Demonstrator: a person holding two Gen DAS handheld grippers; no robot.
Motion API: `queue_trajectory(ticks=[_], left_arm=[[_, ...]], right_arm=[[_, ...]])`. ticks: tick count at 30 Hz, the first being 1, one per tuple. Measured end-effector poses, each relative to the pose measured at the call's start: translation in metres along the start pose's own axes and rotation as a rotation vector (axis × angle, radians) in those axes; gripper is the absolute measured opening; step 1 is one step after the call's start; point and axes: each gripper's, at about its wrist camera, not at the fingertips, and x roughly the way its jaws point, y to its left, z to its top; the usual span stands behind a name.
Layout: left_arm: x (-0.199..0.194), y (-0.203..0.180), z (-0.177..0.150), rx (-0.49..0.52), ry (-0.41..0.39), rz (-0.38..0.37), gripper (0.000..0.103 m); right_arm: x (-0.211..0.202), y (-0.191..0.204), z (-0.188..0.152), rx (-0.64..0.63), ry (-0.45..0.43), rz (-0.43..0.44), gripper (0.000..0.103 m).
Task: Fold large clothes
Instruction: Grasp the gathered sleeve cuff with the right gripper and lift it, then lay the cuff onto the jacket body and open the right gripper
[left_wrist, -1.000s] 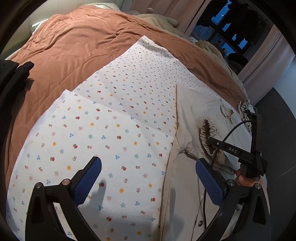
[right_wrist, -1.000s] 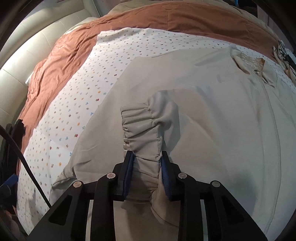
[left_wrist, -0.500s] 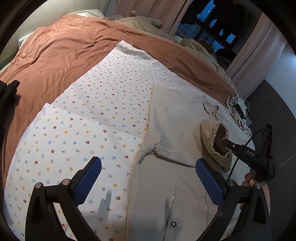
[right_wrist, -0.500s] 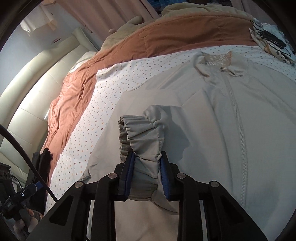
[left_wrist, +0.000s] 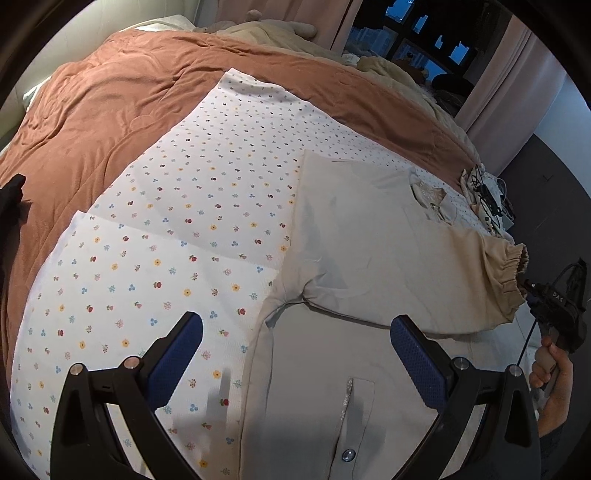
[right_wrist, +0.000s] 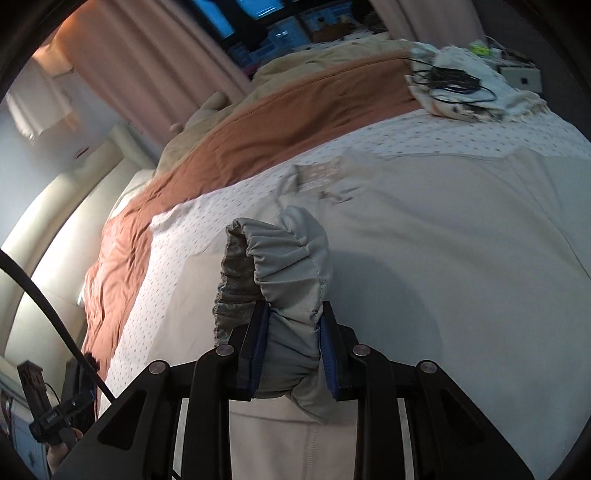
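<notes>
Beige garment (left_wrist: 362, 258) spread on floral sheet (left_wrist: 166, 240) over bed; gathered cuff (right_wrist: 288, 273) clamped in right claw (right_wrist: 291, 354), sleeve drawn across body; left claw (left_wrist: 295, 354) wide, empty.

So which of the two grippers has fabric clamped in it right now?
The right gripper: its blue pads pinch the jacket's gathered sleeve cuff. The left gripper stands wide open, empty.

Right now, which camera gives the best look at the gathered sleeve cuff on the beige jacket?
The right wrist view: the cuff fills the centre, its elastic gathers and lining clear, clamped in the right gripper. The left wrist view shows it only small, at the right edge, with the sleeve stretched across the jacket.
</notes>
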Motion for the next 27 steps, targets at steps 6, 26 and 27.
queue_trajectory(ticks=[6, 26, 27], left_arm=[[0.01, 0.001, 0.006, 0.007, 0.019, 0.021, 0.103], [0.076, -0.024, 0.003, 0.307, 0.118, 0.202, 0.066], [0.08, -0.023, 0.002, 0.316, 0.124, 0.217, 0.063]], right_arm=[[-0.009, -0.041, -0.006, 0.144, 0.001, -0.108, 0.073], [-0.028, -0.067, -0.042, 0.389, 0.046, -0.173, 0.054], [-0.022, -0.069, -0.041, 0.394, 0.056, -0.161, 0.05]])
